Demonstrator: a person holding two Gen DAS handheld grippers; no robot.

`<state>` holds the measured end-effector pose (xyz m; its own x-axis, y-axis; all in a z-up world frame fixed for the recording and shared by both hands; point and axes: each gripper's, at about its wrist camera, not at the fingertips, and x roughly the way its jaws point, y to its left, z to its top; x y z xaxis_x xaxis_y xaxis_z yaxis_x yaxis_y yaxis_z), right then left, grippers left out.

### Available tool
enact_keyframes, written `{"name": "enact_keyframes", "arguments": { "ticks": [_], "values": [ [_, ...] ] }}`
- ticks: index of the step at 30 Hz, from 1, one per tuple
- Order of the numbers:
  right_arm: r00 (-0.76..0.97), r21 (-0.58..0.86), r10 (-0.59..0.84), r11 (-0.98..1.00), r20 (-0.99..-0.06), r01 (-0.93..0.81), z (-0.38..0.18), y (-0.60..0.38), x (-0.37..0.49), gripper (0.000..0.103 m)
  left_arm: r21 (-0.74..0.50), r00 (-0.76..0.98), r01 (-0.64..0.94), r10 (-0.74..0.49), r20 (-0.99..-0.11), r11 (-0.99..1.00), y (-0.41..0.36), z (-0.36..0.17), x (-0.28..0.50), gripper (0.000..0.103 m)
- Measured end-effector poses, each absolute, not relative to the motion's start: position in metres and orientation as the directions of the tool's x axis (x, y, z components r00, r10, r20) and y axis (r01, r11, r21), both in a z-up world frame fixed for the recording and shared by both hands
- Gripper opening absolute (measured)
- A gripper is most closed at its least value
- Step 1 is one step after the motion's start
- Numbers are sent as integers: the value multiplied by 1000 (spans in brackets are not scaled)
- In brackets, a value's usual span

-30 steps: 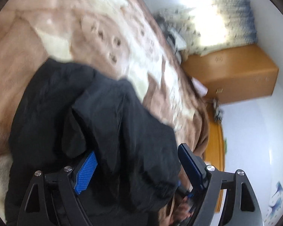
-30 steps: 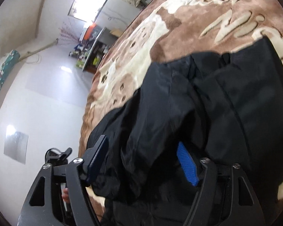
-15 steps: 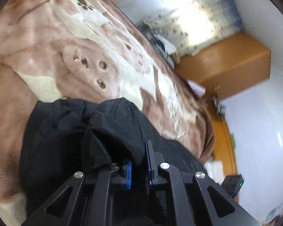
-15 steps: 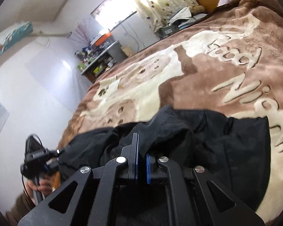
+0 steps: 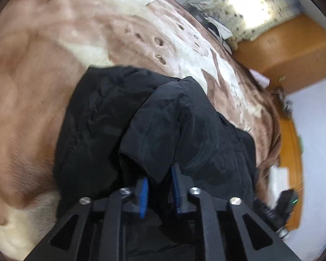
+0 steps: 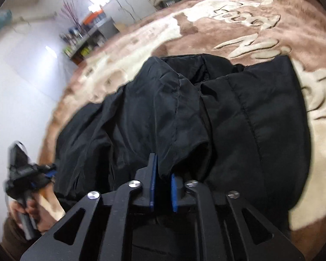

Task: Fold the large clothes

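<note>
Jacket, black, smooth woven shell, bunched on plush brown-and-cream blanket near its edge. Left gripper and right gripper, jaws just eased apart, each pinch a fabric fold. Orange wooden cabinet beyond.

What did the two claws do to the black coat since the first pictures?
Both claws, left claw and right claw, snapped shut on folds of the black coat, then just eased open slightly, cloth still between them. The brown blanket stayed put.

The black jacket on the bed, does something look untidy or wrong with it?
Nothing is damaged. The black jacket lies bunched and creased on the brown blanket, not flat. A fold of it sits between the fingers of each gripper, left and right.
</note>
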<state>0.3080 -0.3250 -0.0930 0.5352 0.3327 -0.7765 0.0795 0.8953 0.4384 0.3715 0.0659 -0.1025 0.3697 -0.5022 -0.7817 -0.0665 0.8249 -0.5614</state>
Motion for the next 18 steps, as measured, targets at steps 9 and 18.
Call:
{"name": "enact_keyframes", "arguments": {
  "ticks": [9,18],
  "values": [
    [712,108,181,983,-679,-147,-29,-267,275,46,-404,516,195,-444,-732,894,29,-36,343,74],
    [570,94,189,977,-799,-192,-97,-235,308,46,-278,432,190,-335,-837,942,-3,-88,356,74]
  ]
}}
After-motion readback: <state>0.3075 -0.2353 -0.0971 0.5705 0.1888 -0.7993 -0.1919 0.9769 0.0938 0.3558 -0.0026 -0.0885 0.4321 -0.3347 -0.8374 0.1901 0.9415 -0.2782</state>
